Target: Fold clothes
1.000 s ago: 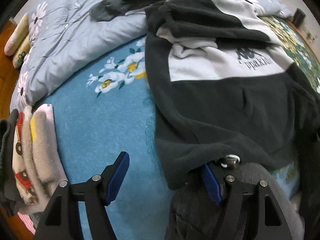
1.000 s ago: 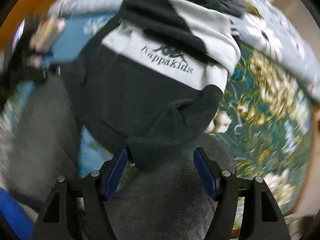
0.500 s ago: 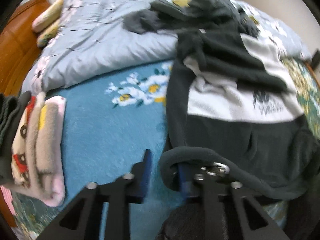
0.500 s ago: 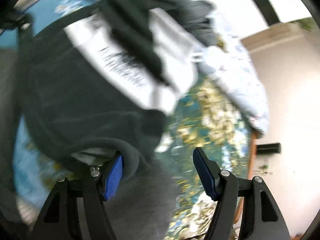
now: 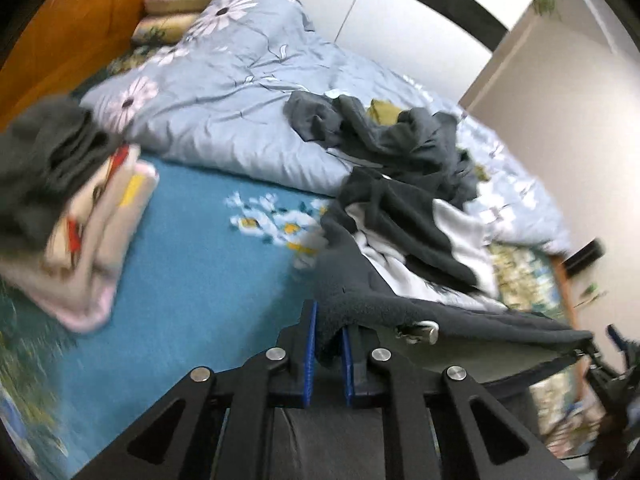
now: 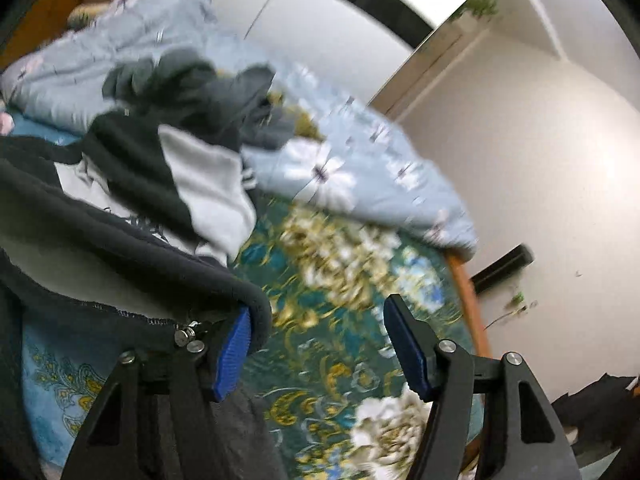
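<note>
A dark fleece hoodie with a white chest band lies on the bed, its hem lifted toward both cameras. My left gripper has a fold of that hem between its blue pads; the jaws are closing and the pads press on the cloth. In the right wrist view the hoodie stretches off to the left. There its hem corner drapes over the left finger of my right gripper. That gripper stands wide open, and only the flowered sheet shows in its gap.
A heap of unfolded dark clothes lies behind the hoodie on a rumpled pale-blue quilt. A stack of folded clothes sits at the left on the blue sheet. Pillows lean against the wooden headboard. A white wall stands right of the bed.
My left gripper went from wide open to closed on the hoodie's hem. Both grippers rose and tipped upward, lifting the hem off the bed; more of the room shows now.
</note>
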Demonstrator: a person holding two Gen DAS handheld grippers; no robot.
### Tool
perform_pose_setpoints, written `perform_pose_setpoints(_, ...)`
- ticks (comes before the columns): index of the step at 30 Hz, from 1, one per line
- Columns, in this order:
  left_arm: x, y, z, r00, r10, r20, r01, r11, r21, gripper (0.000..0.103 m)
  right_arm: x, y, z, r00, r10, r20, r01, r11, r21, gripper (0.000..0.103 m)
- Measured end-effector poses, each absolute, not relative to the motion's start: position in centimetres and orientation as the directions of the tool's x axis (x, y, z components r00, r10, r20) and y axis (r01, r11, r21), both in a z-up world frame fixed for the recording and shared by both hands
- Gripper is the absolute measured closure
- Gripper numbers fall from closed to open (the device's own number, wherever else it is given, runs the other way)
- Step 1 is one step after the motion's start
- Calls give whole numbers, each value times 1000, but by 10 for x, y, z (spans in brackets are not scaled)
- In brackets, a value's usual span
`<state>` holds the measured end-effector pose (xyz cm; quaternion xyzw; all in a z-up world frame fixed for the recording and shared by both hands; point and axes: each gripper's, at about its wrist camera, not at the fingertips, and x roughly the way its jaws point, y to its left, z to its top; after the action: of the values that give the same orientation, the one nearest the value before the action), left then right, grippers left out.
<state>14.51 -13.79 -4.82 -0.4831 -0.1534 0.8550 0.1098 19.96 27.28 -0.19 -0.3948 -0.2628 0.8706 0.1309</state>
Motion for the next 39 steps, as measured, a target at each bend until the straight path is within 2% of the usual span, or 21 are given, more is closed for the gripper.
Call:
perform_pose_setpoints(3,157,-137,-65,-472,313,-824,-46,-942,-332,91,211,281,-8,-621,425,-658,-11,-845,-535,36)
perform_pose_setpoints(6,152,-127,-94,-405,272,-873,-50,-960,-275,91,208,290,-44,-510,362,-781,60,-890,-452,36)
perform_pose_setpoints(9,149,-117,-108,-372,227,-900,-59,-974,-221,91,210,293,-63,-436,266,-860,80,-940,-331,37)
perform_pose_setpoints(13,149,-110,-104,-363,213,-907,-123,-976,-180,87,212,317,-64,-403,131,-906,9,-989,-147,37)
perform_pose_setpoints(16,151,-100,-102,-357,173,-918,-187,-976,-111,76,212,333,-69,-368,30,-929,-36,-999,-17,37)
perform_pose_setpoints(19,152,-85,-101,-360,121,-925,-274,-962,-19,66,216,332,-71,-349,-24,-937,-49,-998,44,44)
perform_pose_setpoints(25,154,-48,-99,-409,23,-912,-445,-878,178,51,208,316,-73,-344,-38,-938,10,-999,37,60)
perform_pose_setpoints(27,153,-38,-100,-430,-11,-903,-491,-837,244,50,205,312,-74,-343,-43,-938,26,-999,37,74)
perform_pose_setpoints(30,154,-24,-102,-459,-35,-888,-568,-757,323,50,202,309,-74,-336,-56,-940,43,-998,44,88)
perform_pose_setpoints(34,150,-8,-106,-466,-34,-884,-644,-672,366,50,200,306,-74,-331,-56,-942,59,-998,39,91)
perform_pose_setpoints(36,148,-2,-108,-441,-18,-897,-678,-648,346,51,199,307,-75,-327,-61,-943,56,-997,45,91)
perform_pose_setpoints(37,148,0,-109,-433,-12,-901,-689,-640,340,59,199,308,-75,-325,-65,-944,53,-997,51,91)
perform_pose_setpoints(38,148,2,-109,-434,-9,-901,-692,-637,340,70,200,309,-76,-322,-68,-944,49,-997,55,92)
perform_pose_setpoints(39,147,3,-109,-442,-14,-897,-683,-643,347,94,200,311,-76,-320,-69,-945,44,-997,58,93)
